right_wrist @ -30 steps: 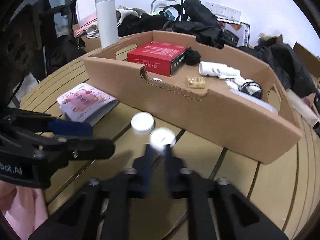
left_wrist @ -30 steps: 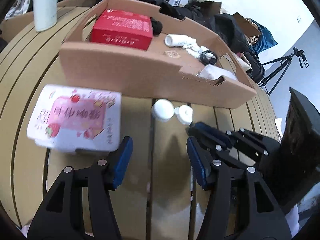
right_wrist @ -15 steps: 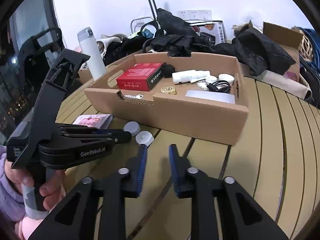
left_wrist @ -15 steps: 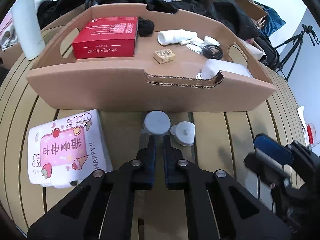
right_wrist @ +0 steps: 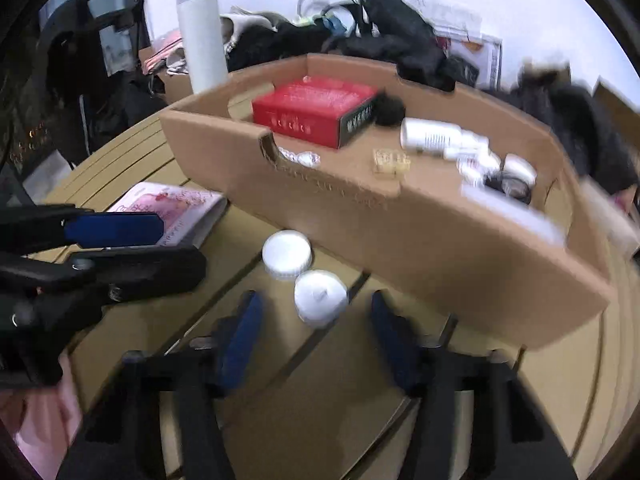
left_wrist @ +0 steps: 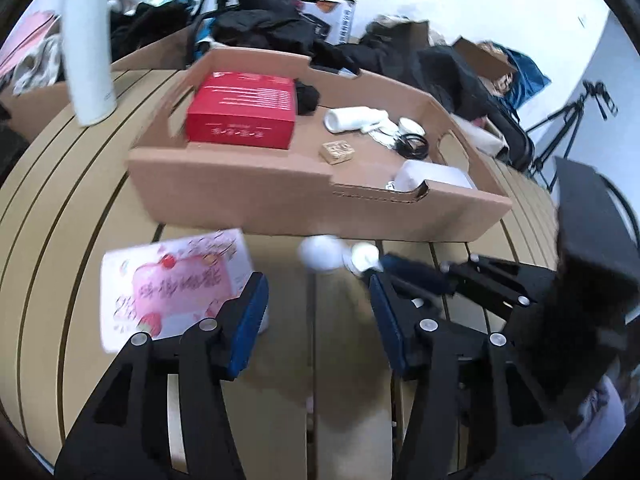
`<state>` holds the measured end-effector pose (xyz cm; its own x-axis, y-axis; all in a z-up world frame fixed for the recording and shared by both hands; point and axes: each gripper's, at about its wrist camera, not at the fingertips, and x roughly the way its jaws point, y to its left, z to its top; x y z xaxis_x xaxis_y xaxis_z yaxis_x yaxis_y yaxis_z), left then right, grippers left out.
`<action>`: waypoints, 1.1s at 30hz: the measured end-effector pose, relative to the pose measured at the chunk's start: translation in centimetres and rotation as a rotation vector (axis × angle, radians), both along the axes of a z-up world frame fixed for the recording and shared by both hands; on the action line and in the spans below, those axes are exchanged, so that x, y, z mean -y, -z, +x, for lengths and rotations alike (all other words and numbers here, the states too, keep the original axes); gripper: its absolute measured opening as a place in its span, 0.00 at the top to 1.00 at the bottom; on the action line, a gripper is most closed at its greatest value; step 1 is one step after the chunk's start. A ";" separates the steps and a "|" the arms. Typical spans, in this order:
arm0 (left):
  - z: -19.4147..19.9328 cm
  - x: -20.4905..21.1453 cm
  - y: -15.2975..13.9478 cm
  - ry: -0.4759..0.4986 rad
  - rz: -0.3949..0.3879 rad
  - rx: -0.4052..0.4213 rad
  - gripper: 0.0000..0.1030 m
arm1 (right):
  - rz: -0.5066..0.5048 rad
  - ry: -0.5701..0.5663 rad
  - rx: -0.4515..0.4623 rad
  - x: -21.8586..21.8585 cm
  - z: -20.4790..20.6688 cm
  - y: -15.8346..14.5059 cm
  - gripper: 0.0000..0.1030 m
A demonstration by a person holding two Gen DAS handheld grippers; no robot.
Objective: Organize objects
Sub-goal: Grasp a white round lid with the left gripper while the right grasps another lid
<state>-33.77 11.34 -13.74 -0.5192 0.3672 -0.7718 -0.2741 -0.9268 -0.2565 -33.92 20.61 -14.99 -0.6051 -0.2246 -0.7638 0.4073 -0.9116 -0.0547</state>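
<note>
A shallow cardboard tray (left_wrist: pixel 280 204) sits on the slatted table, two white caps (right_wrist: pixel 286 254) before it; both the left gripper (left_wrist: pixel 316 312) and right gripper (right_wrist: pixel 316 332) gape wide, empty; only the right view shows the caps sharply.

Two white jars (right_wrist: pixel 286 254), one red box (right_wrist: pixel 314 114), one booklet (right_wrist: pixel 170 210), perhaps one flask (right_wrist: pixel 202 32).

Red box (left_wrist: pixel 242 110), brown cardboard tray (left_wrist: pixel 280 204), white bottle (left_wrist: pixel 89 44), pink-patterned packet (left_wrist: pixel 176 284)

2 caps (right_wrist: pixel 287 251) before tray (right_wrist: pixel 440 248); booklet (right_wrist: pixel 176 212) left.
</note>
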 end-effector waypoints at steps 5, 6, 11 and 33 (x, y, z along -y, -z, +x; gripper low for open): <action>-2.7 -2.5 1.5 0.041 -0.064 0.060 0.54 | -0.030 0.040 0.004 -2.3 1.7 -0.5 0.98; -2.9 -2.7 1.6 0.037 -0.072 0.044 0.55 | -0.044 0.050 0.005 -2.8 1.9 -0.7 0.98; -3.9 -2.2 2.0 -0.003 -0.109 0.014 0.95 | -0.182 0.099 0.005 -5.9 3.8 -2.5 0.97; -0.7 2.9 1.6 0.009 0.085 0.038 0.56 | -0.005 -0.011 0.038 1.4 -2.4 0.8 0.71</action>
